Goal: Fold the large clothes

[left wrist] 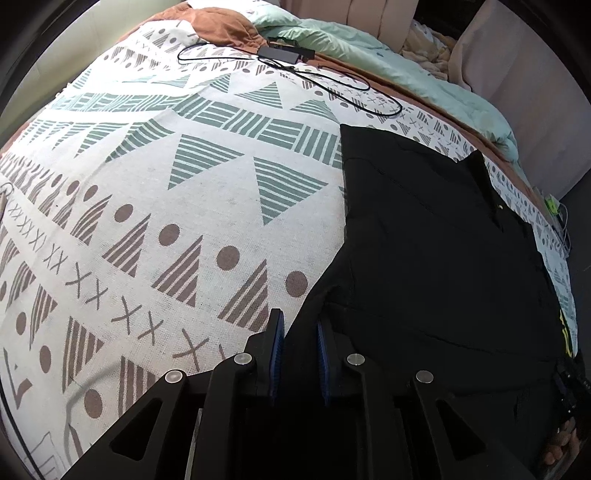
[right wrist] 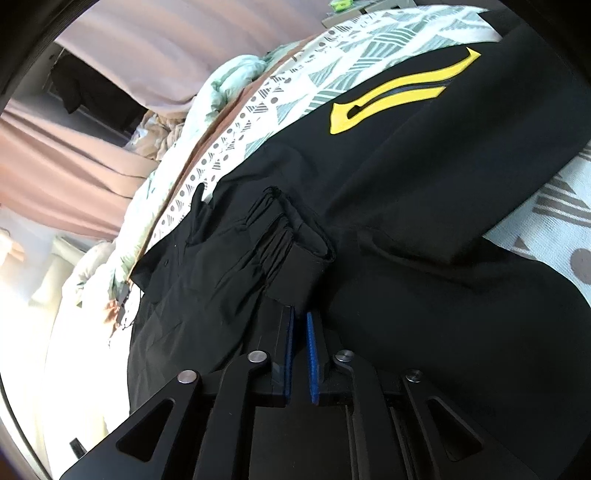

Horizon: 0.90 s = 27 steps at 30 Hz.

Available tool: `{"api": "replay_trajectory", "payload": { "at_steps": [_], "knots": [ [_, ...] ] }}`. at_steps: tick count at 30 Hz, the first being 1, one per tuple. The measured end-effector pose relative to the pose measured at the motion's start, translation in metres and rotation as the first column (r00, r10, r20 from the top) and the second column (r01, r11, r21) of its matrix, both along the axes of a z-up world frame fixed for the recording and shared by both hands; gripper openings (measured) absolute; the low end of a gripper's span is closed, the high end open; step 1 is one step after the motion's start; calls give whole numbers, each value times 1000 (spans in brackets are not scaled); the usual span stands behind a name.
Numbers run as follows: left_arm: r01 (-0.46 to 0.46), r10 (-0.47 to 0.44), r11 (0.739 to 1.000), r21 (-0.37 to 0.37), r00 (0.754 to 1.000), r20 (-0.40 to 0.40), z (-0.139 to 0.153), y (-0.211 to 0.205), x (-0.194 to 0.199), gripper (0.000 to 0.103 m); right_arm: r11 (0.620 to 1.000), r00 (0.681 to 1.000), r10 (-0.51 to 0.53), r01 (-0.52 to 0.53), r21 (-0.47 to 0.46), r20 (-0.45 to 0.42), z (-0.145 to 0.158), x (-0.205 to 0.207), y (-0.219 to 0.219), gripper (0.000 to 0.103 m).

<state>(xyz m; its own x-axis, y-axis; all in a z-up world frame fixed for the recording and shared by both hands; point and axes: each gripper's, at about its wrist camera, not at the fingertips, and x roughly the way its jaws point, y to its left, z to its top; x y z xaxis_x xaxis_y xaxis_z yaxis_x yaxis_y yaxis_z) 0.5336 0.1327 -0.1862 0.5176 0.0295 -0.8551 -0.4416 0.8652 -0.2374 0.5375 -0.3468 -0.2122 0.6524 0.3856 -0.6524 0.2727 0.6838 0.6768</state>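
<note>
Black jacket (left wrist: 436, 251) runs lengthwise toward one o'clock from my left gripper (left wrist: 301, 325), which pinches its near edge; my right gripper (right wrist: 300, 317), jaws narrow, grips the cuff (right wrist: 295, 251) at twelve.

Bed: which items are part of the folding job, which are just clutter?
Job: black jacket, left gripper with jaws on its edge, right gripper at the cuff.

Clutter: charger with cable, green quilt, brown blanket.
</note>
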Motion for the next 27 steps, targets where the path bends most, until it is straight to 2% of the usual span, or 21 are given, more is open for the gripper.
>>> {"api": "replay_trajectory", "payload": {
  "at_steps": [1, 2, 3, 4, 5, 7, 11, 21, 27],
  "knots": [
    [-4, 4, 1000, -2, 1000, 10, 4, -1, -2, 24, 1000, 1000, -2, 2, -5, 1, 2, -2, -1, 24],
    [-6, 6, 1000, -8, 1000, 28, 8, -2, -5, 33, 1000, 1000, -11, 11, -10, 12, 7, -6, -5, 32],
    [-6, 6, 1000, -15, 999, 52, 14, -3, -10, 42, 1000, 999, -27, 27, -11, 20, 12, -11, -8, 48],
    [-7, 8, 1000, -17, 997, 79, 20, -5, -14, 65, 999, 999, -47, 48, -1, 23, 17, -17, -14, 59],
    [-11, 12, 1000, -13, 994, 104, 27, -8, -18, 85, 998, 997, -66, 65, 22, 31, 21, -23, -22, 61],
    [-20, 19, 1000, 8, 986, 163, 42, -14, -28, 95, 996, 995, -83, 81, 46, 53, 30, -32, -33, 61],
    [-5, 3, 1000, 12, 979, 204, 60, -24, -38, 95, 992, 990, -114, 118, -40, 78, 46, -51, -56, 61],
    [55, -60, 998, 26, 970, 236, 75, -55, -46, 95, 961, 957, -277, 277, 21, 90, 39, -91, -146, 61],
    [86, -83, 996, -1, 969, 231, 70, -71, -42, 95, 946, 944, -322, 319, 50, 73, 22, -96, -175, 61]
  ]
}}
